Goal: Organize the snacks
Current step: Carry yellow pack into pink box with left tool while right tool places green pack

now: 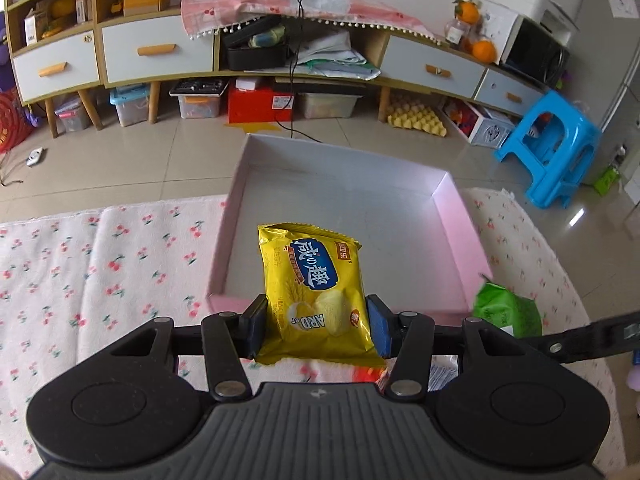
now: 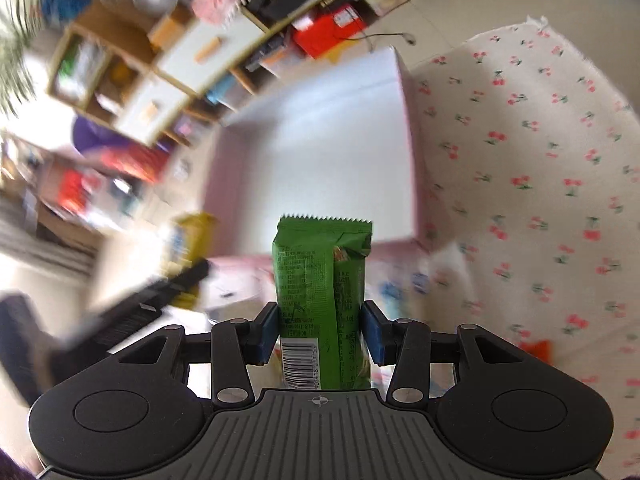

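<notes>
Two snack packets hang over a shallow pink-walled box point(image 1: 460, 216) that sits on a bench covered in cherry-print cloth point(image 1: 100, 264). The left hand-held gripper point(image 1: 316, 326) is closed most of the way on a yellow cracker packet point(image 1: 316, 288), its blue-faced pads pressing the packet's lower sides; the packet stands upright above the box's near wall, its printed front facing the camera. At about 3 o'clock in that view, the green packet point(image 1: 506, 310) shows beside the box's near right corner, with a dark bar of the other tool just below it. In the right wrist view, the right hand-held gripper point(image 2: 320, 332) is likewise narrowed onto the green snack packet point(image 2: 322, 280), which stands on end with its barcode and seam toward the lens and its serrated top edge up. The box point(image 2: 320, 152), its white floor bare, lies at 12 o'clock beyond it, the cloth point(image 2: 540, 160) spreading toward 2 o'clock. The yellow packet point(image 2: 196, 232) appears blurred at 10 o'clock. Behind the bench, across a tiled floor, stand a wooden cabinet with white drawers point(image 1: 156, 50) and, at 2 o'clock in the left view, a blue plastic stool point(image 1: 548, 148).
</notes>
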`<state>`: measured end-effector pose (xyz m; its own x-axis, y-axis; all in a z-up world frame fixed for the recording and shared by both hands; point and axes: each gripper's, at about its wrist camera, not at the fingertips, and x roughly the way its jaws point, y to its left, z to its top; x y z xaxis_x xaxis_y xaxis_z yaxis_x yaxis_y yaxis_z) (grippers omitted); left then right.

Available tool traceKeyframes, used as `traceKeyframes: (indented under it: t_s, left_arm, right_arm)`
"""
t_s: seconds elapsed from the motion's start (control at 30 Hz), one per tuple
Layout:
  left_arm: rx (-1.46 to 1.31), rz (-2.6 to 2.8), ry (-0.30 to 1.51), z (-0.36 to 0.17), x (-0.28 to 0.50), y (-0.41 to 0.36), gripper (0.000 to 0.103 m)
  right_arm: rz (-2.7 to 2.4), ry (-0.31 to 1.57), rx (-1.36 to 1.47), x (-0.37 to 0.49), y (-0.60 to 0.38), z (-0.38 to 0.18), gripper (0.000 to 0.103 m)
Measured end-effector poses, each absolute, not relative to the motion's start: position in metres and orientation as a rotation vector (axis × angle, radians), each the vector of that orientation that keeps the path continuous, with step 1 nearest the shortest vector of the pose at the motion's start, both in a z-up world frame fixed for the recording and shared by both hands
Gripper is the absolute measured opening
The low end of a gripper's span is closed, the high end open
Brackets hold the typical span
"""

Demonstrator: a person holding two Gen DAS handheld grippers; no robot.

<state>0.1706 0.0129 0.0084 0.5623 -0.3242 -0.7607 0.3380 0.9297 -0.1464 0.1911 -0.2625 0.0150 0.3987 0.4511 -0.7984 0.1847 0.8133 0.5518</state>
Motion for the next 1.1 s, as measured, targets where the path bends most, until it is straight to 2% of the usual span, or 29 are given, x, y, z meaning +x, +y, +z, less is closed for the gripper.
traceKeyframes:
  t_s: [0.13, 0.33, 0.73, 1.1]
  left_arm:
    - [0.027, -0.351, 0.878, 0.016, 0.170, 0.016, 0.047]
    - [0.044, -0.351, 0.835, 0.029, 0.182, 0.010, 0.047]
    - [0.156, -0.330, 0.799, -0.023, 0.227, -0.012, 0.047]
    - [0.248, -0.309, 0.902, -0.026, 0.210, -0.008, 0.046]
  right_arm:
    - [0.139, 1.183, 0.618, 0.185, -0.258, 0.009, 0.043]
    - [0.133, 1.088, 0.665, 0.185, -0.267, 0.029, 0.043]
    - [0.093, 0.845, 0.899, 0.235, -0.300, 0.021, 0.043]
    - [0.079, 0.981, 0.780, 0.263, -0.281, -0.023, 0.043]
